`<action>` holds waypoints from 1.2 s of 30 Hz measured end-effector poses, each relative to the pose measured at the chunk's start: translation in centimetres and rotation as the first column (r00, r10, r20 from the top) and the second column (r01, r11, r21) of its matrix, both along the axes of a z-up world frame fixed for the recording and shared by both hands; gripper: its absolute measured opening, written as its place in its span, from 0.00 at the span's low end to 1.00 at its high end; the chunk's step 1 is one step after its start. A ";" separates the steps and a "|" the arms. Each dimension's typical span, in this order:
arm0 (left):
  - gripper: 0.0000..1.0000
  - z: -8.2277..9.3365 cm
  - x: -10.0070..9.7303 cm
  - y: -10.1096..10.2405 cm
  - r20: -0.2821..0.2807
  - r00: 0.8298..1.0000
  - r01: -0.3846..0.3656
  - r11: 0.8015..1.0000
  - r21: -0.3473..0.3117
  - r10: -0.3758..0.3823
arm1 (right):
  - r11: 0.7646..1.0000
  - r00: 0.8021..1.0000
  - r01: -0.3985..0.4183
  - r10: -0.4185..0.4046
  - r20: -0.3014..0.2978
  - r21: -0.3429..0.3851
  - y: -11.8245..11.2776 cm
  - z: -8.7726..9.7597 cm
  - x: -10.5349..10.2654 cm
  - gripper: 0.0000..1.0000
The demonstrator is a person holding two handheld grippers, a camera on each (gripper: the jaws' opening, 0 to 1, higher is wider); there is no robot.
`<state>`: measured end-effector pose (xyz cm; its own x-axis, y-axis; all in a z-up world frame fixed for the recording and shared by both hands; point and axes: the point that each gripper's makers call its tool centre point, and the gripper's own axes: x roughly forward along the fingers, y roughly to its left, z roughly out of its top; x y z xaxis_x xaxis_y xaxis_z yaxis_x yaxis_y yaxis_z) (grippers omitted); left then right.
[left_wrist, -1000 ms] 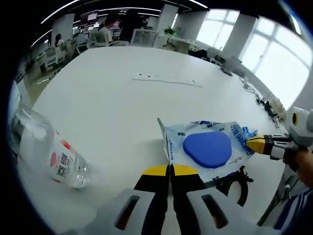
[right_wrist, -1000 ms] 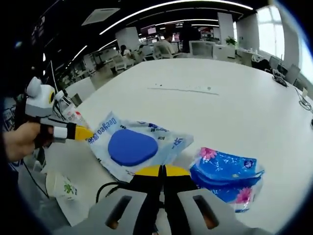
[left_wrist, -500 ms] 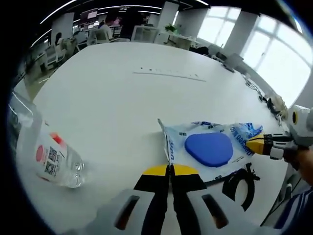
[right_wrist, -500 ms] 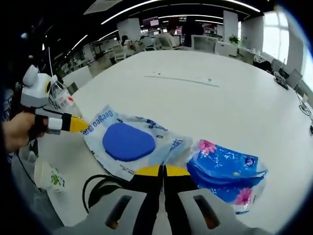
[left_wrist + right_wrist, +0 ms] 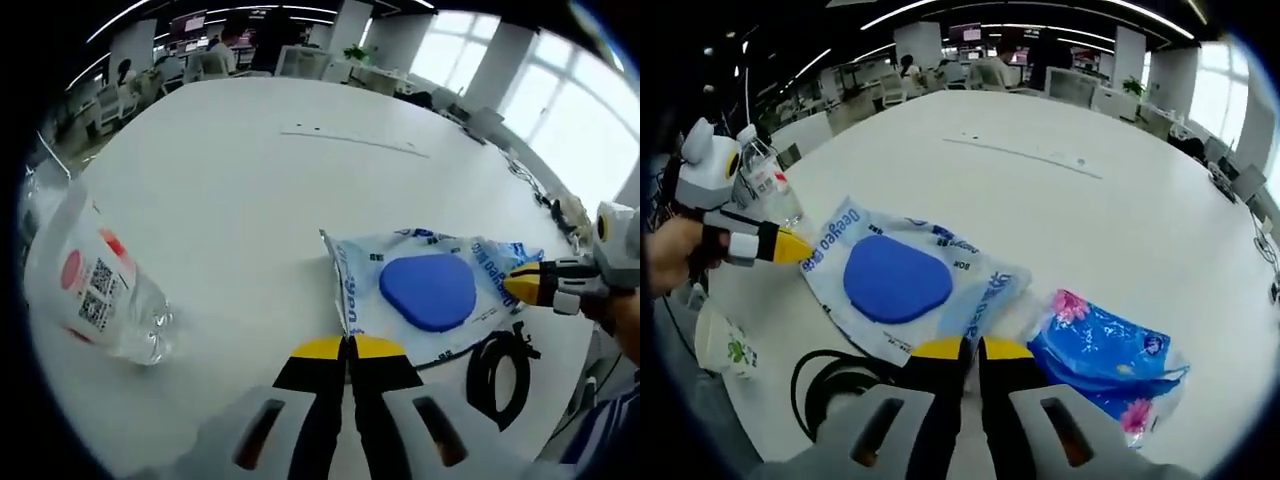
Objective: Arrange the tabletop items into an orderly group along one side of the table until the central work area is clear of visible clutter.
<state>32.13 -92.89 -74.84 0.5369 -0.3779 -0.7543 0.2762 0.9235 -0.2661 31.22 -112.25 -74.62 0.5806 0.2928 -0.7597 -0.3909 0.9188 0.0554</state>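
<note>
wipes pack [image 5: 425, 295] pinched at opposite ends by both closed grippers, left gripper [image 5: 348, 347], right gripper [image 5: 963, 349] | step: dragging pack aside | next: set beside tissue pack [image 5: 1105, 350] at bench [image 5: 240, 190] edge

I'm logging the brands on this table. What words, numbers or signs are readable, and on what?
"Deeyeo", blue letters on the wipes pack near the left gripper.
"BOR" or similar, small print on the same pack: uncertain.
Bottle: red label and a QR code, text too blurred to read.
Tissue pack: flower print, no legible words.
Paper cup: green mark, unreadable.
</note>
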 end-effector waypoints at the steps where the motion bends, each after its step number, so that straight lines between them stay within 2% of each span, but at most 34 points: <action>1: 0.02 0.0 0.0 0.0 -0.002 1.000 -0.001 1.000 -0.003 0.001 | 1.000 1.000 -0.001 0.001 0.001 -0.002 0.0 0.0 0.0 0.04; 10: 0.04 0.0 -0.1 0.1 -0.009 1.000 -0.003 1.000 -0.007 0.003 | 1.000 1.000 -0.003 0.003 0.011 0.002 0.2 0.4 -0.2 0.15; 13: 0.10 0.2 -0.2 0.3 0.001 1.000 0.009 1.000 0.010 -0.009 | 1.000 0.999 0.002 -0.002 0.041 0.008 0.2 1.1 -0.1 0.23; 14: 0.15 0.3 -0.2 0.4 0.004 1.000 0.009 1.000 0.012 -0.009 | 1.000 0.997 -0.008 0.006 0.078 0.019 0.4 1.7 0.1 0.26; 16: 0.20 0.6 -0.2 0.8 0.012 1.000 -0.005 1.000 0.013 0.005 | 1.000 0.996 -0.005 0.003 0.089 0.027 0.4 2.2 0.1 0.31; 19: 0.24 1.2 -0.4 1.0 0.020 1.000 -0.004 1.000 0.005 0.004 | 0.998 0.993 -0.019 0.012 0.117 0.057 0.9 3.1 0.0 0.32; 25: 0.30 2.6 -0.9 1.5 0.057 0.998 0.004 1.000 0.002 -0.005 | 0.997 0.991 -0.028 0.018 0.132 0.070 1.0 3.7 -0.8 0.36; 28: 0.34 3.4 -1.2 1.5 0.070 0.998 0.007 1.000 -0.022 -0.005 | 0.997 0.990 -0.033 0.022 0.136 0.076 1.1 3.9 -1.5 0.38; 30: 0.38 4.1 -1.4 1.2 0.089 0.995 0.039 0.998 -0.049 -0.035 | 0.996 0.990 -0.037 0.025 0.140 0.086 1.2 4.1 -1.7 0.39; 32: 0.45 5.2 -1.5 1.2 0.121 0.992 0.039 0.994 -0.102 -0.027 | 0.994 0.989 -0.051 0.037 0.146 0.095 1.4 4.3 -2.0 0.40; 36: 0.53 6.3 -2.0 2.2 0.147 0.989 0.045 0.991 -0.129 -0.026 | 0.990 0.980 -0.087 0.066 0.186 0.107 1.7 5.3 -2.4 0.43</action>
<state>30.13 -90.67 -68.58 0.6211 -0.4894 -0.6121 0.3529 0.8720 -0.3391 28.77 -110.51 -69.37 0.6785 0.4207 -0.6022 -0.4731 0.8774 0.0799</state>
